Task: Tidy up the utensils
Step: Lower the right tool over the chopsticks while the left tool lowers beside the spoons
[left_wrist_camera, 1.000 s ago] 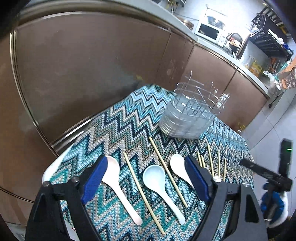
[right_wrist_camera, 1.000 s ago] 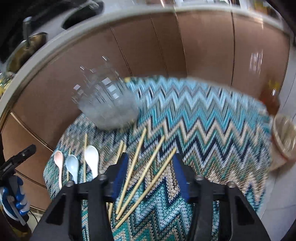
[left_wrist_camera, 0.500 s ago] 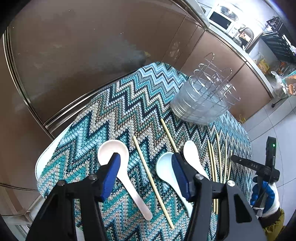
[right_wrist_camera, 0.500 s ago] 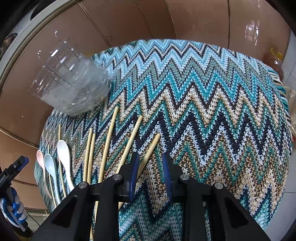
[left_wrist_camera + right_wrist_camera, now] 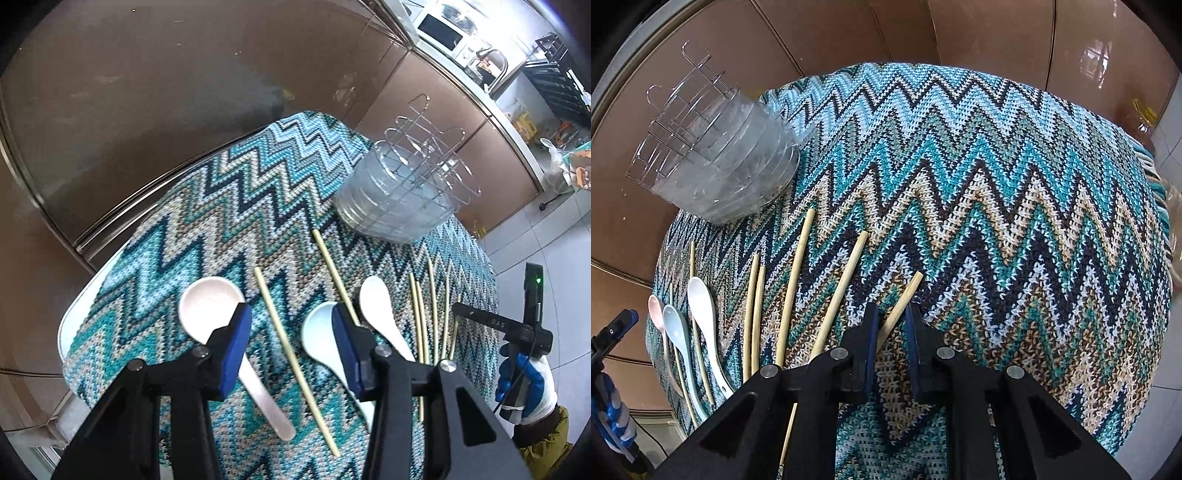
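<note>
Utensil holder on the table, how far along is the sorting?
Nothing looks done: the clear utensil holder looks empty. In hand: the right gripper is closing around one chopstick; the left gripper is closing over another chopstick. Three spoons remain on the cloth.

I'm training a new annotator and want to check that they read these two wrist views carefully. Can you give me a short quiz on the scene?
1. True or false: a spoon already stands in the clear holder.
2. What lies between the jaws of the right gripper? A: a spoon. B: a chopstick. C: nothing.
3. How many spoons lie on the zigzag cloth?

Key: 1 false, the holder looks empty. 2 B, the jaws are closing around it. 3 three.
</note>
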A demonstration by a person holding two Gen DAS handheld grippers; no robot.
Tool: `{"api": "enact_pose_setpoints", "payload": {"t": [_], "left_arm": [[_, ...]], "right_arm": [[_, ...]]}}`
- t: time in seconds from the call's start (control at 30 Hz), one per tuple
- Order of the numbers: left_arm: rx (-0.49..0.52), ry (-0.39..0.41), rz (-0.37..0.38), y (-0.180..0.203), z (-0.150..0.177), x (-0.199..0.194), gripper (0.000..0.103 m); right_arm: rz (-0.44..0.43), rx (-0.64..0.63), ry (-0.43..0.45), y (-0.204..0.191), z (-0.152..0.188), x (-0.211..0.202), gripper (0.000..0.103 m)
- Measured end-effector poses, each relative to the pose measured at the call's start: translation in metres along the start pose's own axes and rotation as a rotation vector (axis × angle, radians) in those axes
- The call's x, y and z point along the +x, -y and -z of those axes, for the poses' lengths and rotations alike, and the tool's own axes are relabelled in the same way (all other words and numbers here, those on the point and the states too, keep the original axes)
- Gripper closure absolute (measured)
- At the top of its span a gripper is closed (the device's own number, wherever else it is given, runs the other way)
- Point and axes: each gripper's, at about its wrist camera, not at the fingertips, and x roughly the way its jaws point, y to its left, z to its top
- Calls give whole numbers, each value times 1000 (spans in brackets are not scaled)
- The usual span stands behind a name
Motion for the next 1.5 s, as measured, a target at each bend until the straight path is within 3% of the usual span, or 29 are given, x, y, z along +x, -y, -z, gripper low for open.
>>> {"api": "enact_pose_setpoints", "payload": {"t": [0.33,0.63,0.9,1.3,1.5], "left_arm": [[14,-109,67,30,-29,42,71],[-20,-196,39,28,-55,81,71],[-50,-246,0,26,-61,112,71],[-36,-258,-68,42,-69,129,72],[-52,-252,-77,42,-72,134,84]], "right_arm": [[-48,11,-8,21,-6,-1,90],[-80,-6,-2,45,1,-7,90],[-87,-18,-1,34,-1,-1,90],[-89,-29,5,29,-3,2,90],[-89,-29,5,29,-2,2,90]]}}
